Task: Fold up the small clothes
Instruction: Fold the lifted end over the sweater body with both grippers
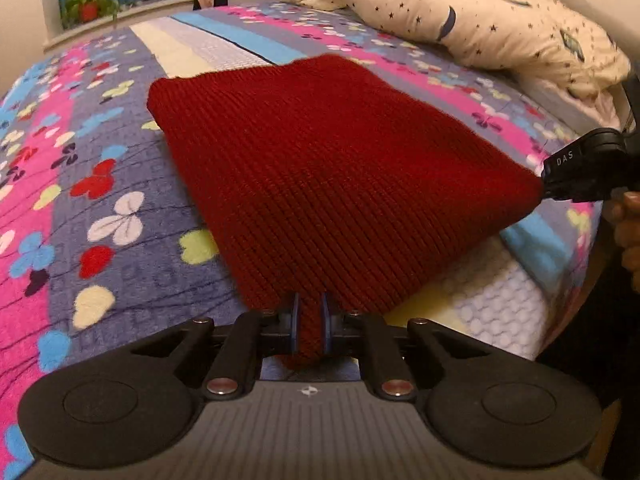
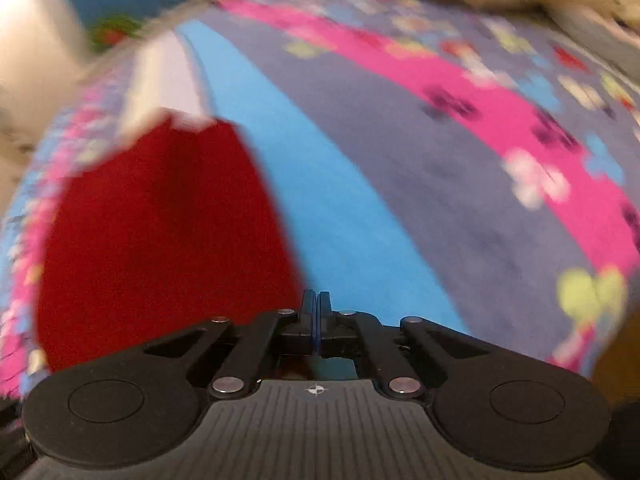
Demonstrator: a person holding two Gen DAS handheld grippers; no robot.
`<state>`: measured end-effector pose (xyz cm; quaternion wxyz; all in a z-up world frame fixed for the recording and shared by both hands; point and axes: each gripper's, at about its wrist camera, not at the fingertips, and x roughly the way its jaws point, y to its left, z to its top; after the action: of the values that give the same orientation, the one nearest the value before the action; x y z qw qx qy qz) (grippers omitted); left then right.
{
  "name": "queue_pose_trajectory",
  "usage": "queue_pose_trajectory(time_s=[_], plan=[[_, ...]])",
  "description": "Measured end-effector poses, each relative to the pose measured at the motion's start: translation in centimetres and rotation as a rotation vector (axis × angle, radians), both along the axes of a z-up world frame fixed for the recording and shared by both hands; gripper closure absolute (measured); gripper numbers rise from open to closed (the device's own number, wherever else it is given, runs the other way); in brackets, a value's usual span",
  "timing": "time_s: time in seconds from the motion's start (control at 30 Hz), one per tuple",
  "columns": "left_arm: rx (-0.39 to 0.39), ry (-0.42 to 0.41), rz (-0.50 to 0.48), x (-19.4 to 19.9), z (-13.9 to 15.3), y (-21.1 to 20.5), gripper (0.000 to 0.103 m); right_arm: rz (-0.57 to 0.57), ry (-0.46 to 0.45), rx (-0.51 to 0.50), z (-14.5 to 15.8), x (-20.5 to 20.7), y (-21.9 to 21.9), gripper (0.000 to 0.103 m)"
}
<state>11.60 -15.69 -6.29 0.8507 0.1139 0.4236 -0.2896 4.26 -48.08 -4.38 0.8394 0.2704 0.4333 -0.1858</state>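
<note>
Dark red ribbed knit cloth (image 1: 320, 176), roughly square, lies on the bed's flowered fleece blanket (image 1: 80, 184), near edge lifted. Left gripper (image 1: 309, 320) pinches its near corner, cloth running straight ahead. Right gripper (image 2: 316, 312), fingers pressed together, appears to nip the right-hand corner; cloth lies left of it. Fold likely goes away, toward the star-print pillow (image 1: 460, 12).

The left tongs (image 1: 309, 322) pinch a fold of red knit between their pads; the right tongs (image 2: 316, 320) sit pressed together, clamping its far corner.
</note>
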Motion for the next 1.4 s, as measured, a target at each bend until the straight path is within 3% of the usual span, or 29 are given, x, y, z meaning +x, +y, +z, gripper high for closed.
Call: queue_pose_trajectory(time_s=[0.07,0.17,0.23,0.27,0.3,0.4,0.43,0.77,0.87,1.07,1.13,1.17,1.2,1.27,1.33,1.4], plan=[[-0.039,-0.004,0.022,0.5,1.7,0.4,0.090,0.002,-0.135,-0.014,1.8,-0.8,-0.1,0.100],[-0.076,-0.113,0.041,1.1,4.3,0.2,0.088,0.094,-0.325,-0.121,4.6,-1.3,1.7,0.098],[-0.120,-0.133,0.058,1.9,5.1,-0.3,0.088,0.185,-0.360,-0.084,4.6,-0.7,2.7,0.078],[-0.141,-0.135,0.063,2.2,5.0,-0.7,0.088,0.217,-0.335,-0.056,4.0,-0.2,3.2,0.058],[-0.139,-0.126,0.062,2.4,4.7,-1.1,0.088,0.239,-0.283,-0.045,3.2,0.5,3.6,0.052],[0.000,0.012,0.049,3.7,0.5,-2.8,0.090,0.261,-0.059,-0.056,-0.2,2.2,4.2,0.056],[0.008,-0.010,0.050,3.5,0.4,-2.9,0.090,0.236,-0.042,-0.024,-0.7,2.2,3.8,0.057],[0.022,-0.023,0.062,2.8,1.4,-3.2,0.086,0.225,-0.056,-0.017,-0.4,2.1,3.7,0.056],[0.025,-0.035,0.056,2.2,1.8,-3.2,0.078,0.213,-0.062,-0.012,0.0,2.1,3.8,0.056],[-0.013,-0.073,0.085,1.9,3.3,-1.9,0.048,0.208,-0.114,-0.040,1.8,2.2,3.7,0.053],[-0.050,-0.078,0.117,2.4,3.8,-0.9,0.024,0.223,-0.176,-0.085,3.4,2.8,3.6,0.051],[-0.064,-0.078,0.142,2.8,4.0,-0.4,0.019,0.236,-0.206,-0.116,4.3,3.4,3.4,0.044],[-0.079,-0.073,0.173,3.4,4.3,0.1,0.016,0.255,-0.231,-0.136,4.9,4.1,3.1,0.033],[-0.125,-0.033,0.227,4.9,4.6,1.2,0.015,0.295,-0.248,-0.148,5.3,6.4,1.9,0.020],[-0.168,0.012,0.263,6.3,4.7,2.0,0.009,0.336,-0.214,-0.102,4.2,8.8,0.4,0.017],[-0.189,0.020,0.300,7.4,4.5,2.6,0.008,0.373,-0.118,-0.009,1.8,11.1,-1.0,0.019]])
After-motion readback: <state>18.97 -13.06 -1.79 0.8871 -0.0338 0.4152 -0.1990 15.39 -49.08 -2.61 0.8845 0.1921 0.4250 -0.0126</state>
